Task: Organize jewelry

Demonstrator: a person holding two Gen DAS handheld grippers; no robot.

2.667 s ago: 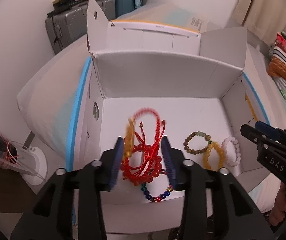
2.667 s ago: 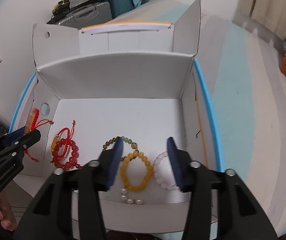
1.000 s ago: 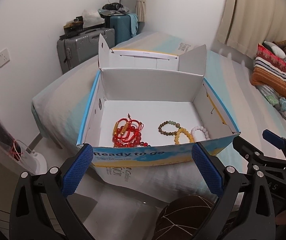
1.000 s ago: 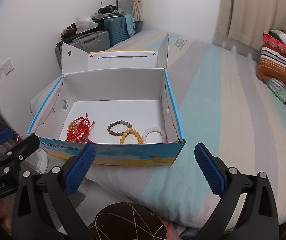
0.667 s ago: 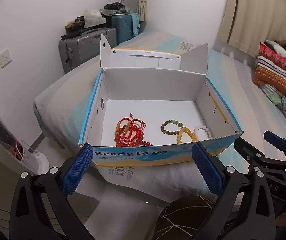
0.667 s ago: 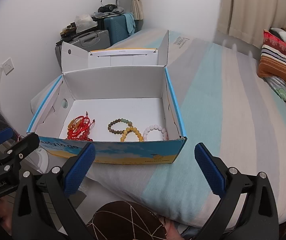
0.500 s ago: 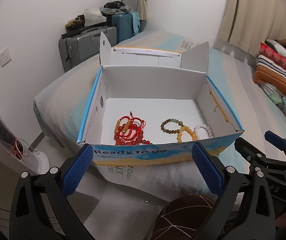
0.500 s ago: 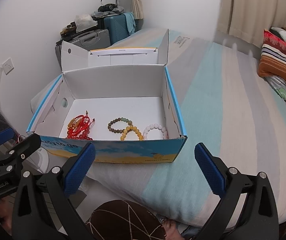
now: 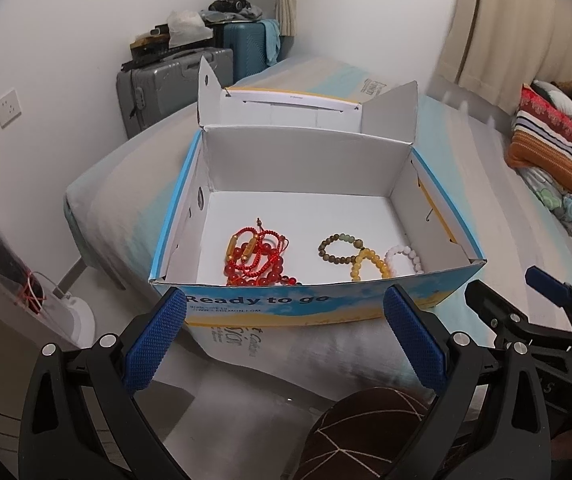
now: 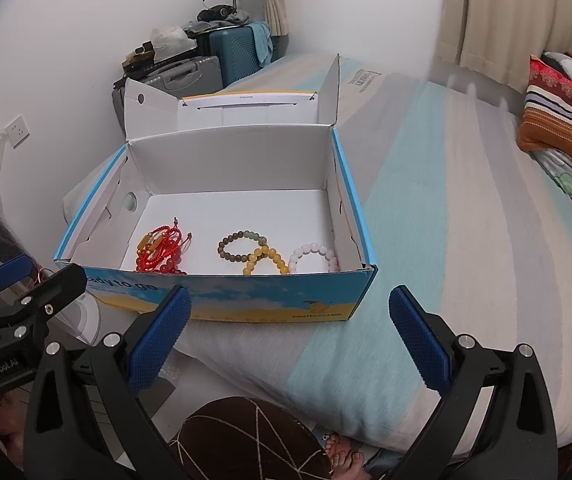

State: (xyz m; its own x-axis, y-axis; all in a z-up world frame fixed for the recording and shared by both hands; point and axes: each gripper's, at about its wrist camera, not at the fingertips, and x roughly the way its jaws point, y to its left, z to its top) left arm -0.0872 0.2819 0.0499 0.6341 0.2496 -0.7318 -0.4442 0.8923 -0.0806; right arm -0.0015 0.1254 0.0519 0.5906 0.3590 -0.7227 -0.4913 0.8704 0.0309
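An open blue and white cardboard box [image 9: 426, 294] [image 10: 358, 292] sits on the bed. Inside lie a pile of red bead and cord bracelets [image 9: 256, 256] [image 10: 162, 248], a brown-green bead bracelet [image 9: 340, 246] [image 10: 242, 248], a yellow bead bracelet [image 9: 368, 264] [image 10: 264, 262] and a pale pink bead bracelet [image 9: 404, 258] [image 10: 312, 256]. My left gripper [image 9: 286, 320] is wide open and empty, held back in front of the box's near wall. My right gripper [image 10: 286, 316] is also wide open and empty, in front of the box's right part.
The bed [image 10: 466, 200] with striped blue and grey sheet stretches right, with folded blankets [image 10: 562, 120] at the far right. Suitcases [image 9: 178, 80] stand against the back wall. A brown cushion [image 10: 246, 440] lies below the grippers. A white fan base [image 9: 74, 320] stands at the left on the floor.
Both grippers have let go of the bracelets, opened wide and pulled back out of the box. Over the last second they have barely moved.
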